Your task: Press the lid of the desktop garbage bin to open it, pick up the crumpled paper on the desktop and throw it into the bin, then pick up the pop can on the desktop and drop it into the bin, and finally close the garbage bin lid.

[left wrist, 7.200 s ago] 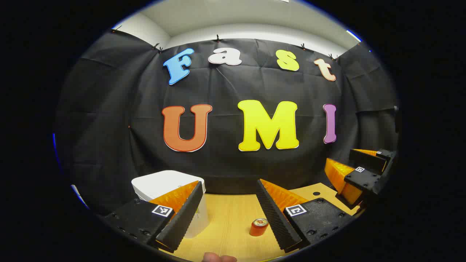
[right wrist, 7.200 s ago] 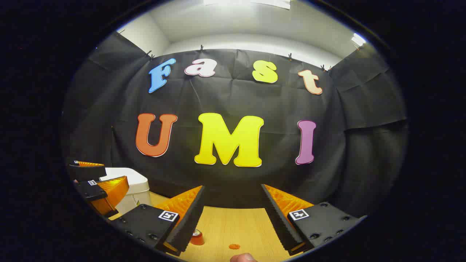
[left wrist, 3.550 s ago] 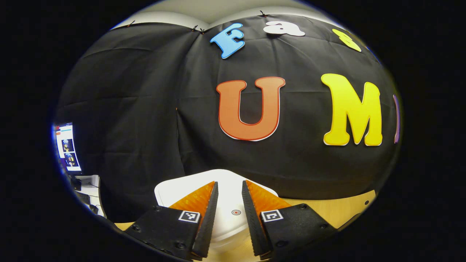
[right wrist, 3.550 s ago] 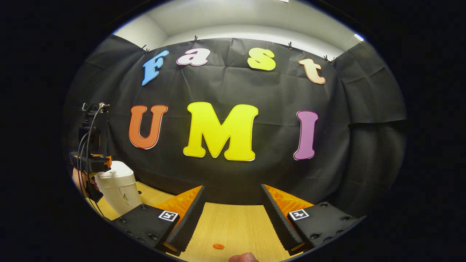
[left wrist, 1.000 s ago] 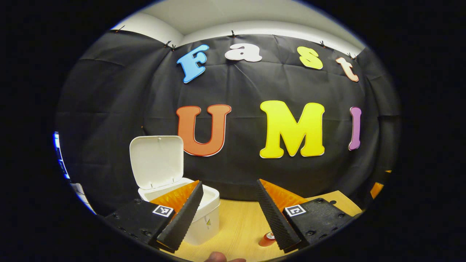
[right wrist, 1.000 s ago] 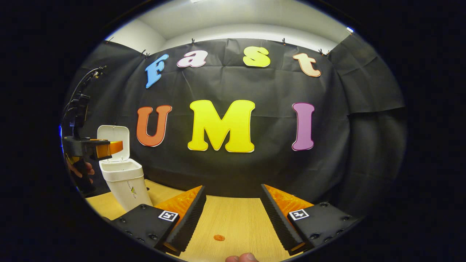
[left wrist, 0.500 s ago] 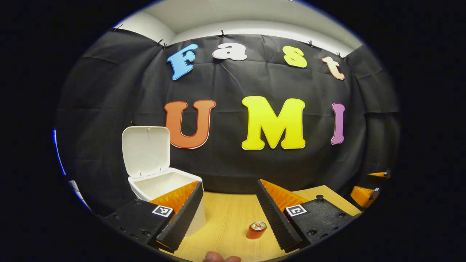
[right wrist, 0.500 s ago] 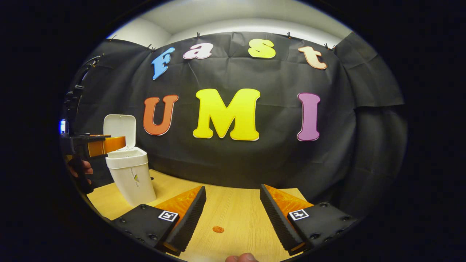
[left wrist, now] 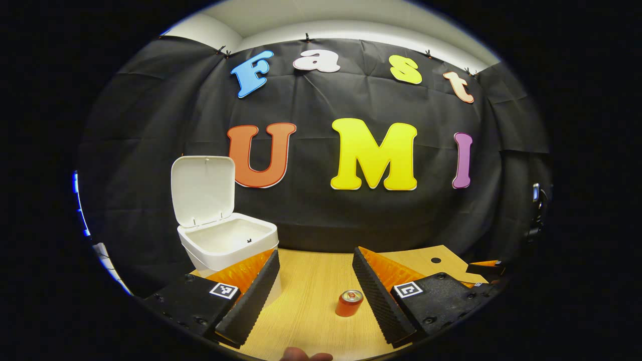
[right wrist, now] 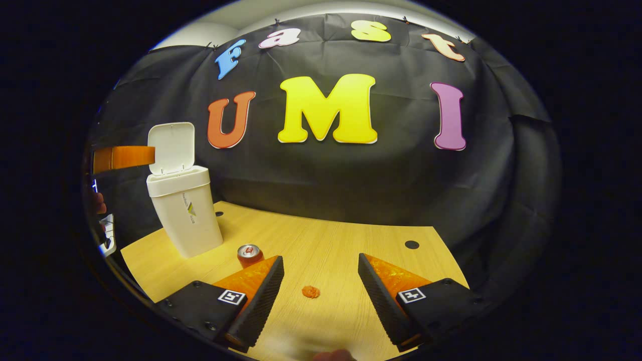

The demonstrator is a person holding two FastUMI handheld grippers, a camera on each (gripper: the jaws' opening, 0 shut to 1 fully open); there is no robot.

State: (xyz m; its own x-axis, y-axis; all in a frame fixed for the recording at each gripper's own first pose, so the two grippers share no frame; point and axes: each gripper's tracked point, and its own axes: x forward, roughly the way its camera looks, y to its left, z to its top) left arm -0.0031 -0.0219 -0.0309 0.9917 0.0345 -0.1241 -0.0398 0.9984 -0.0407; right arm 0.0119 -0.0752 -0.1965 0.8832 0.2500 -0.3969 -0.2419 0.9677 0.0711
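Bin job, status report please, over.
Left gripper and right gripper both open, empty. Bin lid up. Crumpled paper lies between right fingers, can upright beside bin. Nothing blocking.

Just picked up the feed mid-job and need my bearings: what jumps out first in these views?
The white bin stands at the table's far left with its lid flipped upright, so it is open. On the wood table, a red pop can stands upright near the bin, and a small orange crumpled paper lies between the open fingers of the right hand-held gripper.
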